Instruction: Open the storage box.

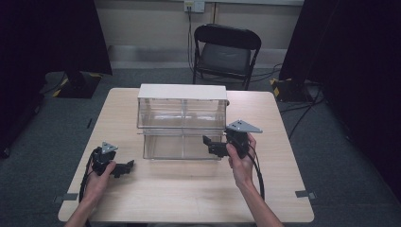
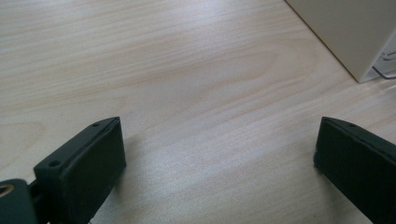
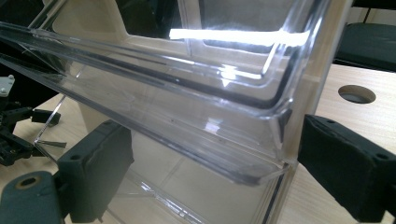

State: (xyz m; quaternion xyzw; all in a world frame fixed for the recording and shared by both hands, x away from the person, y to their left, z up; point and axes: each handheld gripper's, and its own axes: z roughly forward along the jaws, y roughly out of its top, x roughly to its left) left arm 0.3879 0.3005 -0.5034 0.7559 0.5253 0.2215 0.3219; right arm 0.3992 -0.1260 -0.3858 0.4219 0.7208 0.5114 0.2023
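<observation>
Jaws of the right gripper (image 3: 205, 172) stand apart on either side of the clear drawer unit (image 1: 182, 123), at its lower right front corner; whether the pads press on the plastic cannot be told. Right gripper view: one black jaw at 7 o'clock sits behind the clear wall, the other at 4 o'clock lies outside the corner post. Glare and reflections blur the drawer edges, so the exact part between the jaws is hard to make out.

Jaws of the left gripper (image 2: 219, 158) stand wide open, nothing between them but bare table (image 2: 187, 70). A cream corner of the unit's base is cut off at 1 o'clock in that view.

High view: the unit sits mid-table, white top, two clear tiers, split by a centre divider. Right gripper (image 1: 215, 146) meets it at the unit's 4 o'clock, grey plate on top, cable trailing down past the forearm. Left gripper (image 1: 124, 168) rests on the table at the unit's 8 o'clock, well apart from it, jaws pointing toward 3 o'clock.

A black folding chair (image 1: 226, 52) stands beyond the table at 12 o'clock. A round hole (image 3: 357, 94) in the tabletop shows past the unit in the right gripper view.

Right hand (image 1: 241, 158) is raised, gripping from behind. Left hand (image 1: 99, 177) lies low, wrist on the table.
</observation>
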